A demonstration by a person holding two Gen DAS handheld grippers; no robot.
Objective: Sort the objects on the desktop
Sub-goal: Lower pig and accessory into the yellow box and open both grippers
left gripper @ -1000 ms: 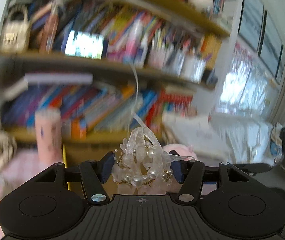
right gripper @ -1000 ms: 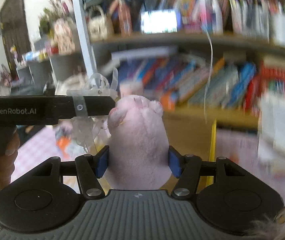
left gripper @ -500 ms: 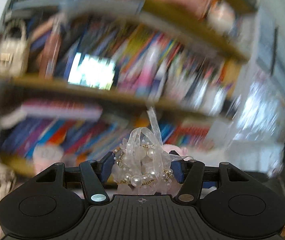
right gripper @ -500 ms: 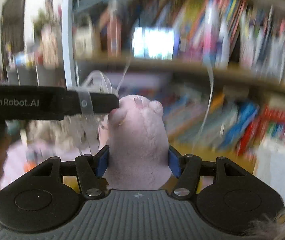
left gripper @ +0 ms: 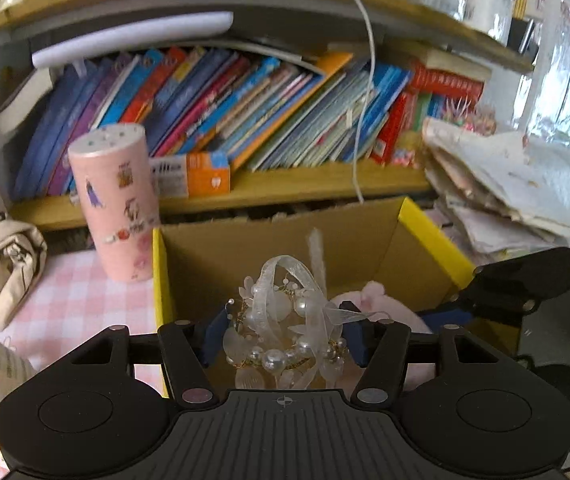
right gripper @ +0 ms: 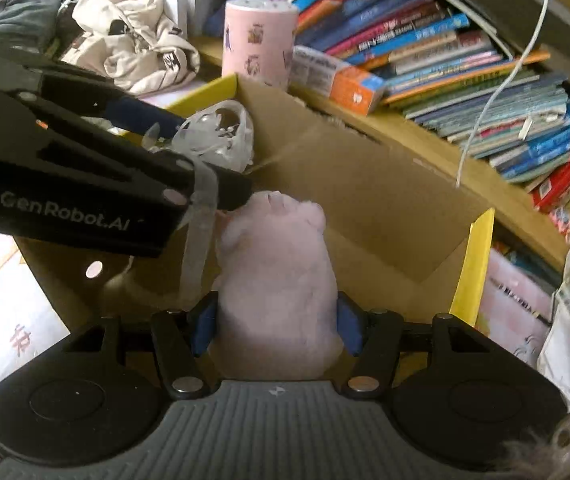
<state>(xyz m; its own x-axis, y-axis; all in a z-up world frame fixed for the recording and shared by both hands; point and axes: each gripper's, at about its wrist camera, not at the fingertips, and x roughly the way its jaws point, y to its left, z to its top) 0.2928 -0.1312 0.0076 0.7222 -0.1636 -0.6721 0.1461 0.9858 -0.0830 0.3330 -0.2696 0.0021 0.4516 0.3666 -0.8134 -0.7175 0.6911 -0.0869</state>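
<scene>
Over cardboard box [left gripper: 425,232]: left gripper [left gripper: 285,336] jaws opening around pearl hairpiece [left gripper: 285,332]; right-wrist view alone shows right gripper [right gripper: 273,320] jaws pinching plush [right gripper: 277,280].

We are seeing a pale pink plush toy [right gripper: 275,272], a yellow-edged brown box [left gripper: 425,232], and a pink-and-white checked cloth [left gripper: 81,300].

Pearl-and-ribbon hair ornament [left gripper: 285,332] and pink plush toy [right gripper: 275,280], both held above open yellow-edged cardboard box [left gripper: 429,236]
</scene>
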